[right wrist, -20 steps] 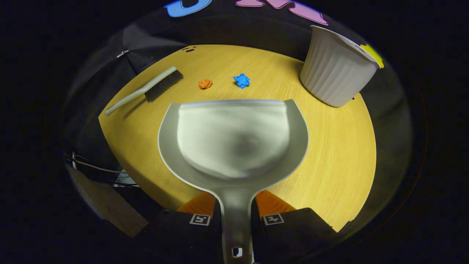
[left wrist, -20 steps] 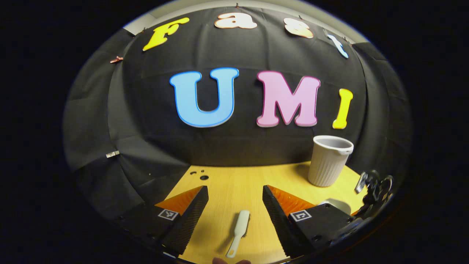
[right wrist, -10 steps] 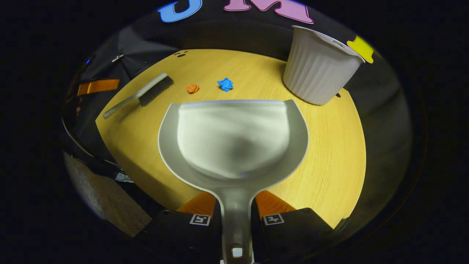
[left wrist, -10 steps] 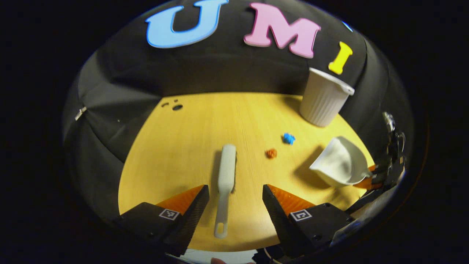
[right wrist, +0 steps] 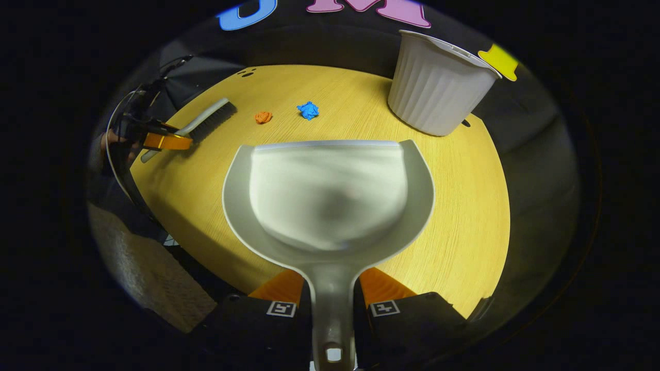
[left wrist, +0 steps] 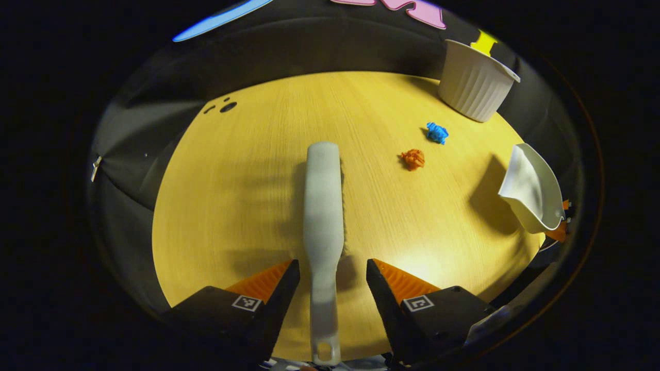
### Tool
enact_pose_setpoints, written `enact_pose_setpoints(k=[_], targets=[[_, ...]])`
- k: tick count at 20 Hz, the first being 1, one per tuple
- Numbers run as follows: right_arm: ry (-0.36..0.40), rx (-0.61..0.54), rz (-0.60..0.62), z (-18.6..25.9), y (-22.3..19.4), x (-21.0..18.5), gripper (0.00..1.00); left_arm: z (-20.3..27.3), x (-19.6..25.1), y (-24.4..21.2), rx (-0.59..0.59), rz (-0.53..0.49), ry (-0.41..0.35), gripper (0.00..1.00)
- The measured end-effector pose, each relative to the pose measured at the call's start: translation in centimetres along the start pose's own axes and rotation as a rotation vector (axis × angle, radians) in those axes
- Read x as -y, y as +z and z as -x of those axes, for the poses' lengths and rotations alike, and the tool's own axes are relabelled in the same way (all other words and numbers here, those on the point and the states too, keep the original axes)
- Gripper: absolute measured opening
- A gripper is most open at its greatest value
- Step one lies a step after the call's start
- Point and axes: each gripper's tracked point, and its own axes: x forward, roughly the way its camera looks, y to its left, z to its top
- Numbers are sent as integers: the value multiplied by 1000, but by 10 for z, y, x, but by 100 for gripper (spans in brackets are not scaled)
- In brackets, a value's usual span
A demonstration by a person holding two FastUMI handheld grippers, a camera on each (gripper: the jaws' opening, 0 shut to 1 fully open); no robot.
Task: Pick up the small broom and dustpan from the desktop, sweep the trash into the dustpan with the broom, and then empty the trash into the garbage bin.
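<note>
- My right fingers (right wrist: pixel 332 293) clamp the dustpan (right wrist: pixel 328 196) handle, keeping it raised near the bin (right wrist: pixel 438 95).
- My left fingers (left wrist: pixel 332 281) stand wide astride the broom (left wrist: pixel 323 226) handle on the tabletop (left wrist: pixel 247 196), ready to close.
- Orange scrap (left wrist: pixel 413 158) and blue scrap (left wrist: pixel 437 132) lie between broom and bin.

Left gripper closes in on the broom

Over the last second the left gripper (left wrist: pixel 330 288) has tipped down from the booth wall toward the table (left wrist: pixel 247 206) and moved forward, so the broom (left wrist: pixel 323 226) handle, earlier short and ahead of the fingers (left wrist: pixel 281 293), now runs between them with gaps on both sides. In the right gripper view the left gripper (right wrist: pixel 165 140) has come in at the broom (right wrist: pixel 206 119) handle.
</note>
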Motion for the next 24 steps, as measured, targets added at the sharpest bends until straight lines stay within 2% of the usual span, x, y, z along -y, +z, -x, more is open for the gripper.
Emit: enact_pose_setpoints(k=[1,3,4,5,7,8,9,10,11,12,13,15,16,19,24], targets=[[-2,-2,0,0,0,0,37,-6,-2,-3,-17,-8,2,83],[-3,-11,-3,4,-2,0,37,-14,-2,-8,-47,-22,-2,81],[1,-13,-4,5,-2,-1,33,-16,0,-8,-52,-18,-18,78],[9,-15,-3,5,-2,-3,37,-17,1,-5,-39,-11,-18,75],[25,-20,15,5,-2,-4,37,-18,1,-4,-47,-15,-17,64],[32,-25,30,5,-3,-3,33,-19,3,-2,-43,-15,-18,57],[37,-29,46,6,-2,-2,33,-19,3,-2,-48,-19,-16,54],[45,-34,60,6,-2,-1,37,-17,1,-2,-48,-20,-7,43],[54,-43,69,7,-1,-1,37,-17,0,0,-51,-27,9,35],[61,-56,77,9,-2,-1,37,-16,2,1,-53,-47,25,30],[62,-71,86,11,-2,-1,33,-16,4,6,-41,-67,38,29],[65,-95,125,14,0,2,41,-13,16,21,-9,-93,26,27],[69,-104,165,14,0,5,37,-14,24,31,-1,-96,7,27],[58,-150,283,15,1,20,37,-21,32,67,28,-111,-1,27],[74,-207,320,17,1,20,37,-38,32,122,70,-190,15,27]])
